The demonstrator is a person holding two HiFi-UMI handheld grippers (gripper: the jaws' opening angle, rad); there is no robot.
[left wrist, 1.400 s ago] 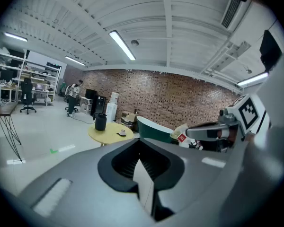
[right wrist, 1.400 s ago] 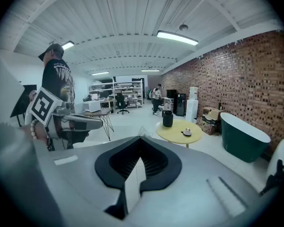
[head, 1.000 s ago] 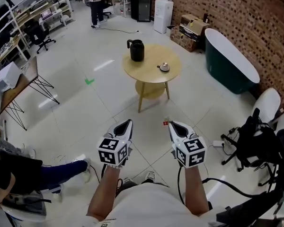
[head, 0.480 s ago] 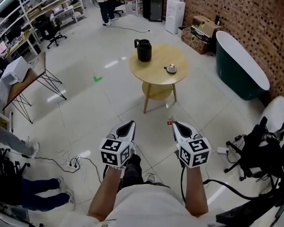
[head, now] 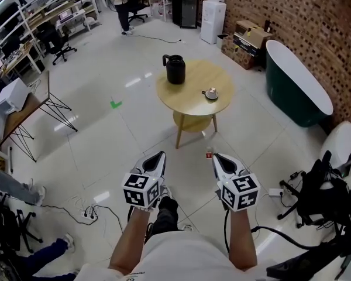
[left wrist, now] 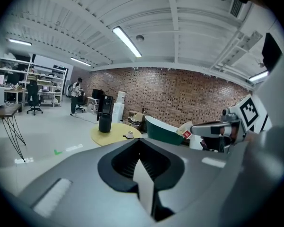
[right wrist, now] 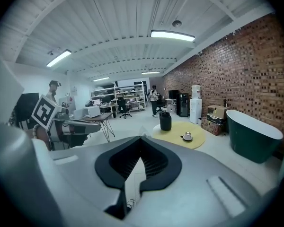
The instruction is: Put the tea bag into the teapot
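A black teapot (head: 175, 69) stands at the far left of a round yellow table (head: 190, 101) some way ahead of me; it also shows as the teapot (left wrist: 104, 122) and the teapot (right wrist: 165, 121). My right gripper (head: 217, 157) is shut on a tea bag, whose red tag (head: 209, 155) hangs at its tip; from the left gripper view the tea bag (left wrist: 185, 127) pokes out there. My left gripper (head: 158, 157) is shut with nothing in it. Both are held at waist height over the floor, well short of the table.
A small white cup on a saucer (head: 210, 93) sits on the table's right side. A dark green bathtub (head: 295, 84) lies along the brick wall. A chair with a black bag (head: 322, 186) is at my right, cables (head: 90, 212) and a folding desk (head: 23, 107) at my left.
The table and teapot have come slightly nearer in the head view as the person walks. Both grippers keep their pose and stay shut.
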